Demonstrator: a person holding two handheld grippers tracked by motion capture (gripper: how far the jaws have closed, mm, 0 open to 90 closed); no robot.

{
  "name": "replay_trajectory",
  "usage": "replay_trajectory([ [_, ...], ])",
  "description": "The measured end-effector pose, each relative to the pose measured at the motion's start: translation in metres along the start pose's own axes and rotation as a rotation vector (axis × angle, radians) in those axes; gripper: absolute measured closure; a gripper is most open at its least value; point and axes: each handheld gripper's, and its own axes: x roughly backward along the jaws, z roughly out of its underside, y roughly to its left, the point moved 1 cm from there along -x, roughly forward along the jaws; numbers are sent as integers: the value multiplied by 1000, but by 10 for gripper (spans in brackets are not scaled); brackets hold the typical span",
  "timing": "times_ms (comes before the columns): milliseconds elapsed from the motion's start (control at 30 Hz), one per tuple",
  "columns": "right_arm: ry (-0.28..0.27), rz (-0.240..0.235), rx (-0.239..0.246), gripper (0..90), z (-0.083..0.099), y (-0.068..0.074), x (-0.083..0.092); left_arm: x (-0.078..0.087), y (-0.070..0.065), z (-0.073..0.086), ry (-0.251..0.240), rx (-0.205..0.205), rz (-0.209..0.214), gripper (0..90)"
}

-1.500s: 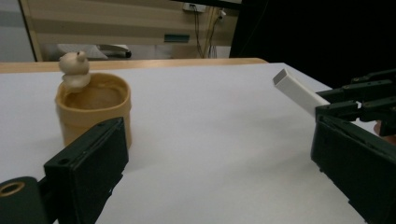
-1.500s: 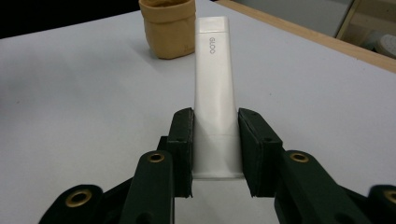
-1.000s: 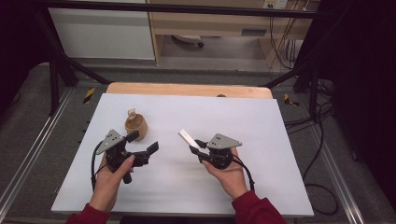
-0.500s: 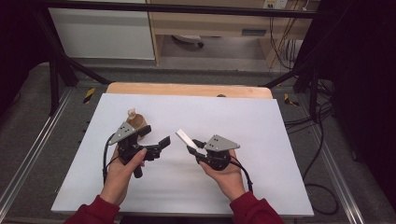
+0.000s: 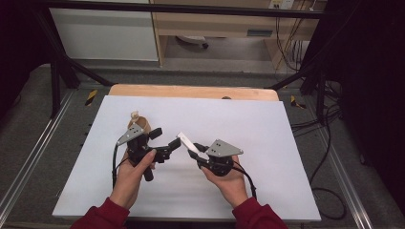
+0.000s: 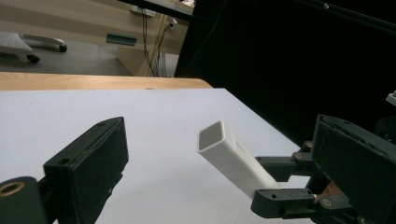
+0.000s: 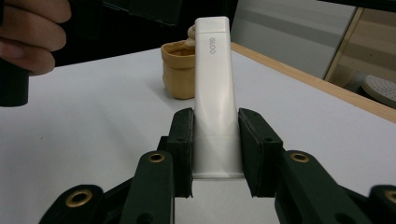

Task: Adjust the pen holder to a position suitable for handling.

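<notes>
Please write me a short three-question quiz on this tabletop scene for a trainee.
1. True or false: the right claw is shut on the white tube.
2. How does the left claw stand? A) open with nothing between its pads B) clamped on the tube C) shut on the tan cup
3. What stands on the white table beyond the left claw, in the high view?

Key
1. True: both pads press the tube's lower end.
2. A: its jaws stand wide apart, with the tube's open end pointing toward the gap between them.
3. A small tan cup with something pale sticking out of it.
</notes>
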Motion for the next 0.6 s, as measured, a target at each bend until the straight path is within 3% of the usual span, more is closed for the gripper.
replay_trajectory([
  [167,-9,0,1,672,-1,1,0,-3,-1,2,16,14,29,50],
  [600,-36,10,-4,672,-3,3,2,-7,1,7,2,57,31,66],
])
